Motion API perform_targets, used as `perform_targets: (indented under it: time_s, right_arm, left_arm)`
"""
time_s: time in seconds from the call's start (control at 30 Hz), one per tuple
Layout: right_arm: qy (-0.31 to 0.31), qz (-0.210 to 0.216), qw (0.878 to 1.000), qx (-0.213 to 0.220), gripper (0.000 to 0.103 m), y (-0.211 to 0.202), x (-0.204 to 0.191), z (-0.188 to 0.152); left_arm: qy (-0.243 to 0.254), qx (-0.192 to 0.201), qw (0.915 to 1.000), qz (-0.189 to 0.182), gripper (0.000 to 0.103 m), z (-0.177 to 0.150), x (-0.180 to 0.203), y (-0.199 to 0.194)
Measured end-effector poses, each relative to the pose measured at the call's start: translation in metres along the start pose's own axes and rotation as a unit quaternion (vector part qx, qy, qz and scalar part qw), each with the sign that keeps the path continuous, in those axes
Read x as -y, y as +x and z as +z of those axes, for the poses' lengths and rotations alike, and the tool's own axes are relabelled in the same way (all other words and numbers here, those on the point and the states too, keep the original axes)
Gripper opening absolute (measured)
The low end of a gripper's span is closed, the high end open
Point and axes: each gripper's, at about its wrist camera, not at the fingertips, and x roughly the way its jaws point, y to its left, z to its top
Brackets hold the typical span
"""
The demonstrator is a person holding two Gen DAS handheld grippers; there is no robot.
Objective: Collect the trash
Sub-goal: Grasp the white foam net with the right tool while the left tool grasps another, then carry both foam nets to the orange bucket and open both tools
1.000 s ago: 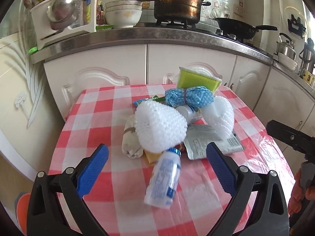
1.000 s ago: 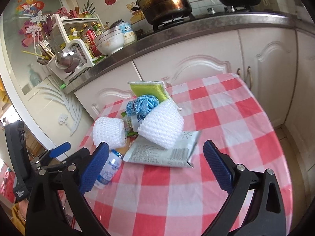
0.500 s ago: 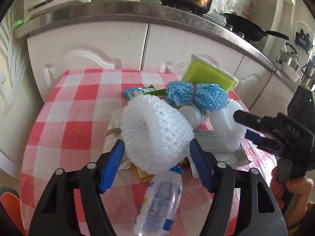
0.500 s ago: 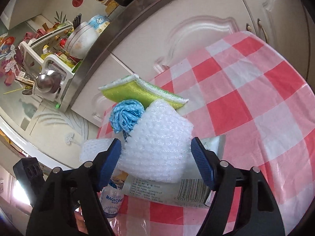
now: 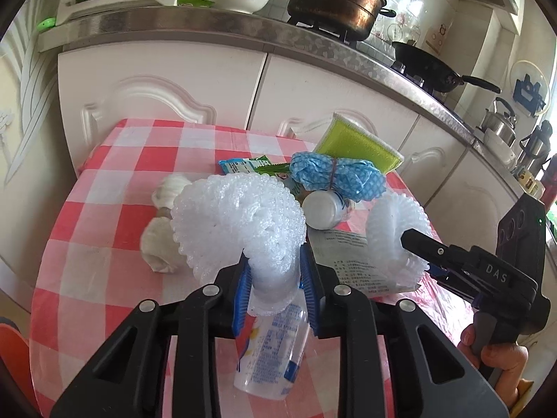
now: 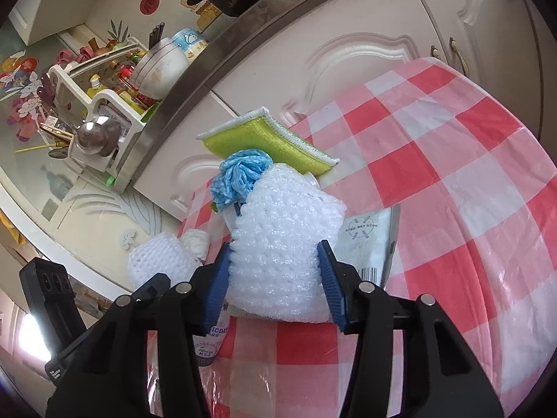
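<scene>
On my checked tablecloth (image 5: 104, 188), a plastic bottle (image 5: 271, 345) lies under my left gripper (image 5: 275, 289), whose jaws are closing, squeezing one white foam net (image 5: 240, 223). At two o'clock, my right gripper (image 6: 275, 278) angles down, jaws closing on another foam net (image 6: 282, 244).

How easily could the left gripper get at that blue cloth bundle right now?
Probably not easily. The left gripper is closing on a white foam net, which sits between it and the blue cloth bundle; a small bottle lies in front too.
</scene>
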Motion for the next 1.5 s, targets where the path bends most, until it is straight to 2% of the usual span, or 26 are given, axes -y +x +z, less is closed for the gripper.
perform_targets:
  time_s: [0.33, 0.6, 0.8, 1.13, 1.5]
  right_arm:
    - [-0.038, 0.014, 0.999, -0.005, 0.050, -0.023, -0.032, -0.021]
    - [-0.083, 0.041, 0.995, -0.034, 0.050, -0.018, -0.082, -0.042]
    - [-0.138, 0.074, 0.986, -0.059, 0.050, -0.006, -0.139, -0.059]
    - [-0.232, 0.127, 0.957, -0.120, 0.050, 0.029, -0.236, -0.102]
    - [-0.312, 0.159, 0.912, -0.213, 0.051, 0.081, -0.320, -0.174]
  left_arm:
    - [-0.007, 0.025, 0.9997, -0.001, 0.028, -0.011, -0.013, -0.045]
    - [-0.023, 0.041, 0.9983, 0.033, 0.028, -0.029, -0.049, -0.091]
    - [-0.046, 0.046, 0.9957, 0.066, 0.028, -0.048, -0.085, -0.118]
    - [-0.089, 0.058, 0.9847, 0.138, 0.028, -0.083, -0.155, -0.168]
    - [-0.142, 0.049, 0.9666, 0.207, 0.027, -0.131, -0.224, -0.214]
